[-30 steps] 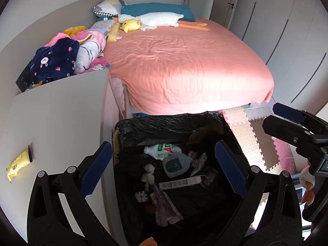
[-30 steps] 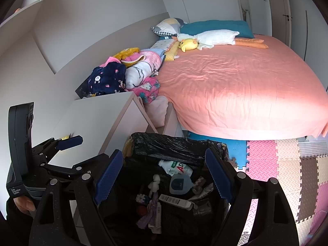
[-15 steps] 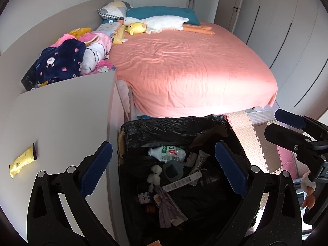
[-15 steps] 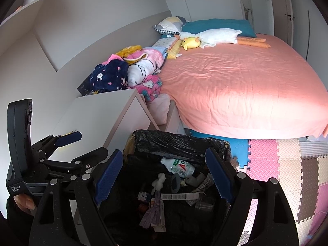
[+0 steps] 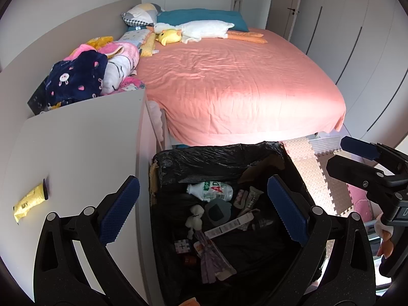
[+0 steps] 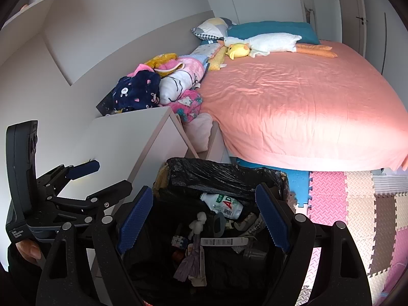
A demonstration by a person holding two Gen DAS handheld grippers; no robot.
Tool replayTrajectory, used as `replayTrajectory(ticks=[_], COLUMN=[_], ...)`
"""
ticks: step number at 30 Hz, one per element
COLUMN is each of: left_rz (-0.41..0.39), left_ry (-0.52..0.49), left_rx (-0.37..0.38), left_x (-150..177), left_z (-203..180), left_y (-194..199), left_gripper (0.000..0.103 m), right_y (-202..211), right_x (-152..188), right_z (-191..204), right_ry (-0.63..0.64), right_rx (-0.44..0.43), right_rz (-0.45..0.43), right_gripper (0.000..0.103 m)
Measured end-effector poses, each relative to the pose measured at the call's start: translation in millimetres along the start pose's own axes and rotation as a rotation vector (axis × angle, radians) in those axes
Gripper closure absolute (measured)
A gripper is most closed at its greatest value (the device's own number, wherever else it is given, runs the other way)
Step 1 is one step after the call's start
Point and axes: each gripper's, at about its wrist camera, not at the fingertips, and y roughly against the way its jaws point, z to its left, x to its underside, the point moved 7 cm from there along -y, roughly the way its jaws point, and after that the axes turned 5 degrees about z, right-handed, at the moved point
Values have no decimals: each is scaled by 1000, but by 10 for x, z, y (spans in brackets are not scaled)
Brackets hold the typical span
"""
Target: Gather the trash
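Trash bin (image 5: 224, 158), lined with a black bag, stands on the floor at the foot of the bed (image 5: 237, 86), just right of the white counter (image 5: 76, 158). Inside: a white bottle (image 5: 210, 190) with green print and red letters "AD", a barcode strip (image 5: 230, 227), a grey lid, crumpled wrappers. A yellow packet (image 5: 28, 202) lies on the counter, far left; its black print is unreadable. Left gripper (image 5: 204, 211) fingers spread, empty, above the bin. Right gripper (image 6: 204, 219) fingers likewise spread, holding nothing.
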Motion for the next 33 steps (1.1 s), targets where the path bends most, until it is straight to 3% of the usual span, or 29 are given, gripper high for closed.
replayTrajectory(ticks=[19,28,33], left_rz=[4,-10,-20], left_ry=[15,-33,-81], left_rx=[-9,-11,-50], left_x=[-11,-13,-6], left_z=[43,-33,-103], left_y=[-6,9,19], left_gripper=[6,6,6], right_y=[-24,-43,-45], right_x=[19,37,29], right_z=[9,-10,-7], right_ry=[9,14,13], right_rx=[-2,-6,-6], right_rz=[7,13,13], right_gripper=[20,20,20])
